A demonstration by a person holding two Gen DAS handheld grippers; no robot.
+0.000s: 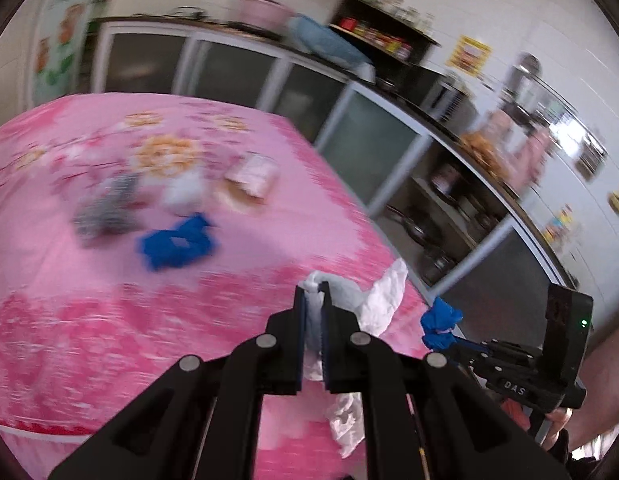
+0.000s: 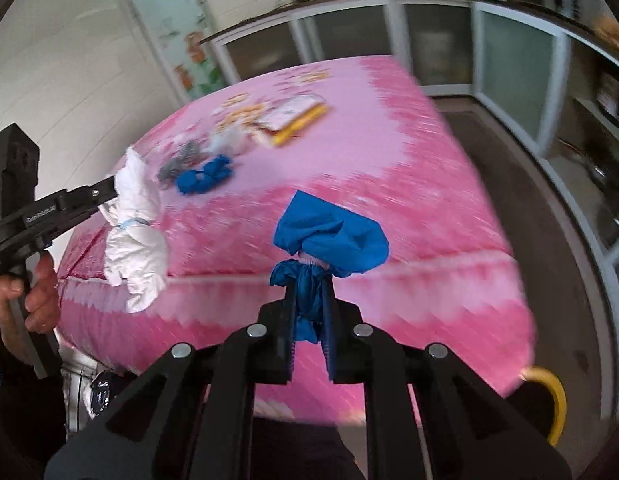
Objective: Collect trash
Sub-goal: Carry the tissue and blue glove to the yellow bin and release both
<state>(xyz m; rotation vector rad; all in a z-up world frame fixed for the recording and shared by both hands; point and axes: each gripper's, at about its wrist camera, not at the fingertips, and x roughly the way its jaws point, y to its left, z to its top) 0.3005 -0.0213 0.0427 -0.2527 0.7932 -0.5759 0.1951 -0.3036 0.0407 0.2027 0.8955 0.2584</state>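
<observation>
My left gripper (image 1: 312,292) is shut on a crumpled white paper wad (image 1: 383,300), which hangs over the near edge of the pink-clothed table (image 1: 69,320). The right wrist view shows that left gripper (image 2: 111,192) and the wad (image 2: 135,248) at its left side. My right gripper (image 2: 309,292) is shut on a blue fabric cover (image 2: 333,232) bunched between its pads, lifted above the table's (image 2: 409,160) front edge. It also appears low at the right of the left wrist view, right gripper (image 1: 455,340) with the blue cover (image 1: 439,320).
Farther back on the table lie another blue piece (image 2: 203,176), a grey crumpled scrap (image 2: 177,166), a white wad (image 2: 229,140) and a flat box (image 2: 293,118). A yellow-rimmed bin (image 2: 553,408) sits on the floor at lower right. Kitchen cabinets (image 1: 365,148) run behind.
</observation>
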